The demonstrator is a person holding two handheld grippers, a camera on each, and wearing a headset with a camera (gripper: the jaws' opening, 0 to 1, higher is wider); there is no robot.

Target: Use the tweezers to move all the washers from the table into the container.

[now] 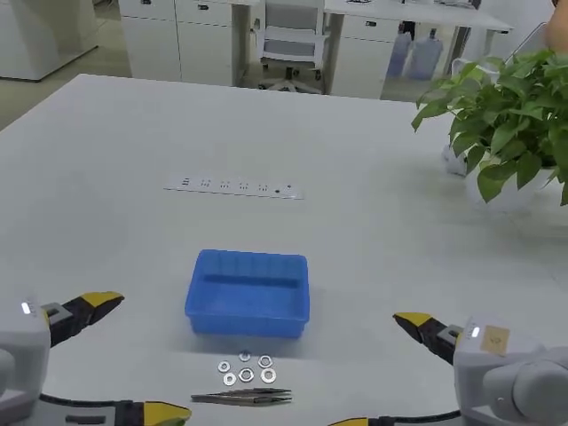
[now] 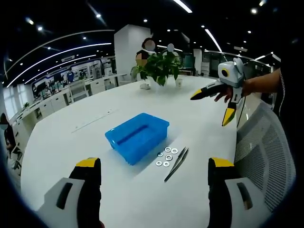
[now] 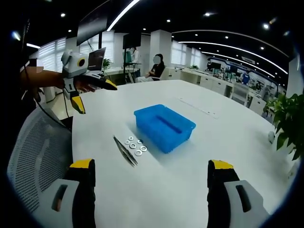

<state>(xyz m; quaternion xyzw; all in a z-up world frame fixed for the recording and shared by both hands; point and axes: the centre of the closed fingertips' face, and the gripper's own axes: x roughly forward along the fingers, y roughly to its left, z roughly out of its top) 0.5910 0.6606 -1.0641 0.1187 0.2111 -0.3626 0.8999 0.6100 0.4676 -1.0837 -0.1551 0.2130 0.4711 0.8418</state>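
The washers (image 1: 246, 368) lie in a small cluster on the white table (image 1: 106, 231), close to its near edge and outside the container (image 1: 248, 293). Just on their near side the tweezers (image 1: 242, 398) lie flat, parallel with that edge, and no gripper touches them. The left gripper (image 1: 149, 357) hangs to the left of the cluster and the right gripper (image 1: 371, 370) to the right. Each has its jaws wide apart and holds nothing, and a strip of bare table separates each from the washers. Just behind the washers stands the blue rectangular container, open at the top, with free surface on both of its sides. Farther on, the table is wide and bare up to a flat white power strip (image 1: 233, 187), well apart from the container. At the far right a green plant (image 1: 506, 115) stands near the table edge. Beyond the far edge are an office chair (image 1: 288, 44) and white cabinets (image 1: 169, 40).
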